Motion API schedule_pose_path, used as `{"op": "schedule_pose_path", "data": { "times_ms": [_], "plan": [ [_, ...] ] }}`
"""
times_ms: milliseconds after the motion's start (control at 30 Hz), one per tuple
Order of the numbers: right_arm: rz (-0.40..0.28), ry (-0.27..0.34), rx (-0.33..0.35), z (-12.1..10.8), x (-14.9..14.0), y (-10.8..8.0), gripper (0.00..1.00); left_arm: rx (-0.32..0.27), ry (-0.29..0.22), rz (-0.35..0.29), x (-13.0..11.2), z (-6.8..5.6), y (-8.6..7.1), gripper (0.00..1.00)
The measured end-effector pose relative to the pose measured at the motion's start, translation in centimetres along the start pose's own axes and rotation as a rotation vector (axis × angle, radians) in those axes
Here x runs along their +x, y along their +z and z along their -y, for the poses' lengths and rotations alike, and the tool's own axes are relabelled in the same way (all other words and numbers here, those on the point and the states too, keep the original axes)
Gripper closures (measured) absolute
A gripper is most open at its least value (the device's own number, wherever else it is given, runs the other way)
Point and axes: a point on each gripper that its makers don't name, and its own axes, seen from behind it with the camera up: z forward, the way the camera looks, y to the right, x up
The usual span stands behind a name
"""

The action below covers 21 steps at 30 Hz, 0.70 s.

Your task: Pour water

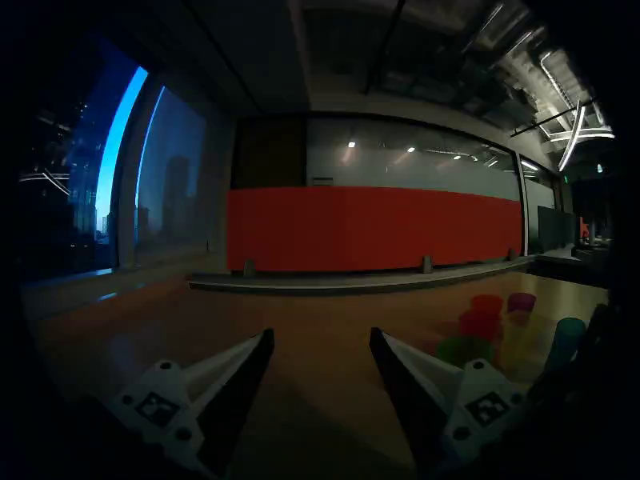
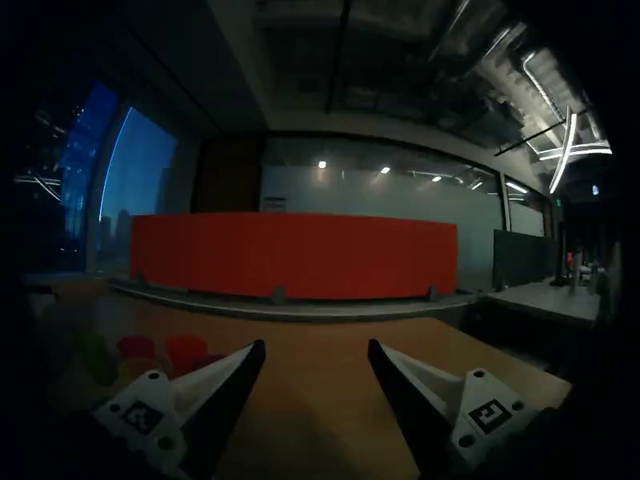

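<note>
- Cups, left gripper view: a tight bunch with a red cup [image 1: 485, 314], purple cup [image 1: 521, 302], green cup [image 1: 462, 350], yellow cup [image 1: 518, 340] and teal cup [image 1: 569, 336]. All seem upright, long axis vertical and mouths up. The picture is dim and blurred, so I can't tell what is inside.
- The bunch stands on the counter [image 1: 320, 384] toward its far right corner in this view, beyond the right-hand finger.
- Left gripper [image 1: 320, 334]: jaws apart, nothing between them, low over bare wood, well apart from the cups.
- Right gripper [image 2: 314, 346]: jaws apart, nothing held. In the right gripper view the cups sit near the counter's left edge, partly behind the left-hand finger.
- Only coloured blobs can be made out there.
- Orange panel [image 1: 376, 228] runs along the counter's far edge.
- Window [image 1: 112, 184] on the left, with blue dusk light.
- Ceiling lights [image 1: 576, 132] upper right.
- Nothing stands between either gripper and the cups.
</note>
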Motion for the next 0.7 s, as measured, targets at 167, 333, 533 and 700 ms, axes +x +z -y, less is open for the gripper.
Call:
{"op": "schedule_pose_path", "data": {
  "times_ms": [167,333,533,700],
  "plan": [
    [-0.002,0.003,0.004,0.5,-1.0,0.1,0.01,0.000,0.000,0.000,0.0,0.0,0.0,0.12],
    [0.002,0.009,0.008,0.9,-2.2,0.2,0.01,0.000,0.000,0.000,0.0,0.0,0.0,0.12],
    [0.009,0.019,-0.001,0.6,-2.9,0.5,0.01,0.000,0.000,0.000,0.0,0.0,0.0,0.12],
    [0.015,0.036,-0.010,0.2,-3.1,0.6,0.01,0.000,0.000,0.000,0.0,0.0,0.0,0.12]
  ]
}}
